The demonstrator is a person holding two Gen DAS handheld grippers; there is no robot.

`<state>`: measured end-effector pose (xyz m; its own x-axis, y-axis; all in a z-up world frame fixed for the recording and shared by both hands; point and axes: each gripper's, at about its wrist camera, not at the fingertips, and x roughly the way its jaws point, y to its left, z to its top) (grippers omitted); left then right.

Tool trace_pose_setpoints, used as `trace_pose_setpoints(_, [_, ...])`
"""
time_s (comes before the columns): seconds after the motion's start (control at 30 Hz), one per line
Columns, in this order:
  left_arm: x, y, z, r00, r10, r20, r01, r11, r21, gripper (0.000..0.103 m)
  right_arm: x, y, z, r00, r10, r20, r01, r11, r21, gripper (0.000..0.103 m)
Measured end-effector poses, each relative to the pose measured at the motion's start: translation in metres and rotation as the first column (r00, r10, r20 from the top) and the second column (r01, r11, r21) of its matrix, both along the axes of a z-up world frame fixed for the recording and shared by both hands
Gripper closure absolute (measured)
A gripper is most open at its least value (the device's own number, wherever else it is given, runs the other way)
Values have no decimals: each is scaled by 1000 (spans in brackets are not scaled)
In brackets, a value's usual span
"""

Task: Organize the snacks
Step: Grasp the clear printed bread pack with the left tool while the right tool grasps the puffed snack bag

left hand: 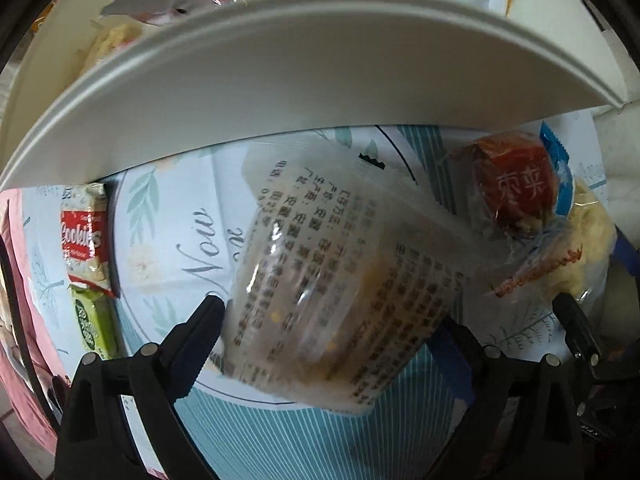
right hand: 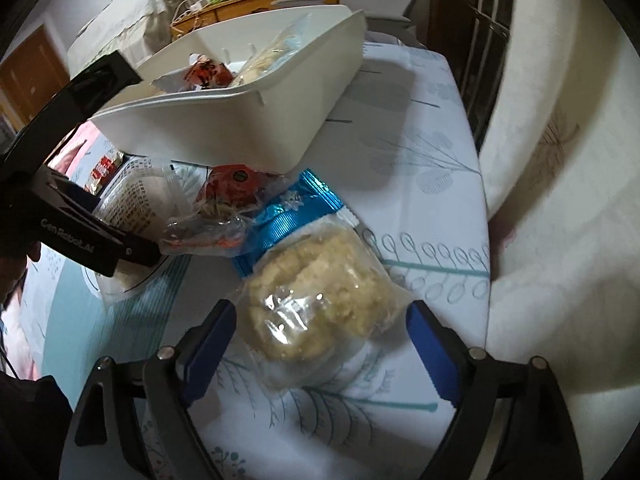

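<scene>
A cloth printed with pale teal leaves and stripes covers the bench [right hand: 420, 184], smooth and flat; its bare stretch runs toward two o'clock in the right wrist view, ending at a rounded edge beside a cream cushion [right hand: 560, 200]. A white plastic bin [right hand: 248, 120] with a rolled rim stands at twelve o'clock, crinkled wrappers inside it.

The left claw [left hand: 332, 312] points down with its black jaws spread wide on either side of a clear, glossy packet [left hand: 320, 256] covered in dark print; the pads do not press it. At two o'clock from it lies a round red-labelled snack [left hand: 512, 184] in clear film. At nine o'clock a red cookie packet [left hand: 86, 236] and a green bar [left hand: 94, 320] lie end to end.

The right claw [right hand: 324, 344] is also spread, its blue pads flanking a lumpy pale cake [right hand: 320, 284] in clear wrap with a ribbed blue foil end, lying on the cloth.
</scene>
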<state>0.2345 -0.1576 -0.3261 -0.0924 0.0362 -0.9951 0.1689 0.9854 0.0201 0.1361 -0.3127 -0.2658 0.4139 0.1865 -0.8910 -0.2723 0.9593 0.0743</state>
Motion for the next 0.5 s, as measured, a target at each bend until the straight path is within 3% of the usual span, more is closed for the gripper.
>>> trace_pose_setpoints(0.33, [13,0,-17,1000,-16,-18,15,999,-35,4,14,9,-10,998,53,23,-53,999,-15,14])
trace_pose_setpoints(0.5, [2,2,-10,1000,-11,4,11,999,-43,10,16,8,-11,998,54,12,-54,999,-6,15])
